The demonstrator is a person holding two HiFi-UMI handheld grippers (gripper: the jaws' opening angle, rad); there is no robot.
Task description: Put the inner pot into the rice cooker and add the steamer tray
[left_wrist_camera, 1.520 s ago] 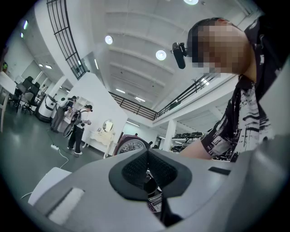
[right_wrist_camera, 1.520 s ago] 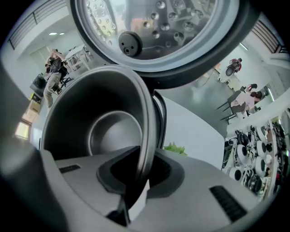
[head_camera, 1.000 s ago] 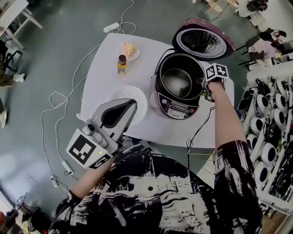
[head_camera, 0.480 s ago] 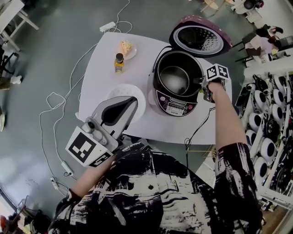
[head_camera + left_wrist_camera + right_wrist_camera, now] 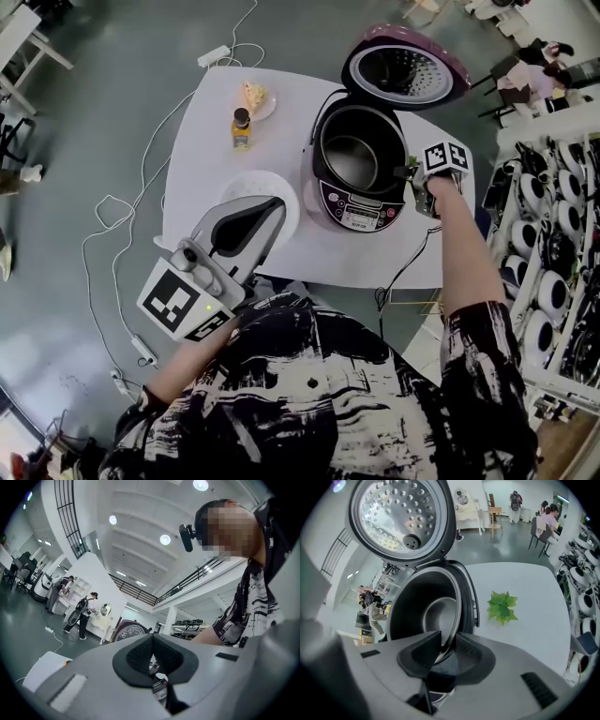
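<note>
One inner pot (image 5: 353, 159) inside one open rice cooker (image 5: 361, 210), far right on bench (image 5: 211, 122); right claw (image 5: 413, 175) closing, pot rim between its jaws. One steamer tray (image 5: 247, 188) near left; left claw (image 5: 273, 207) pinched together, empty.

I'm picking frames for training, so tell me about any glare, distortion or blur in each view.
Head view: evenly lit, the table edges bowed by the wide lens. Right gripper view: strong fisheye with dark corners, glints on the lid and a sheen in the inner pot. Left gripper view: ceiling lamps blow out white, a mosaic hides the face.
</note>
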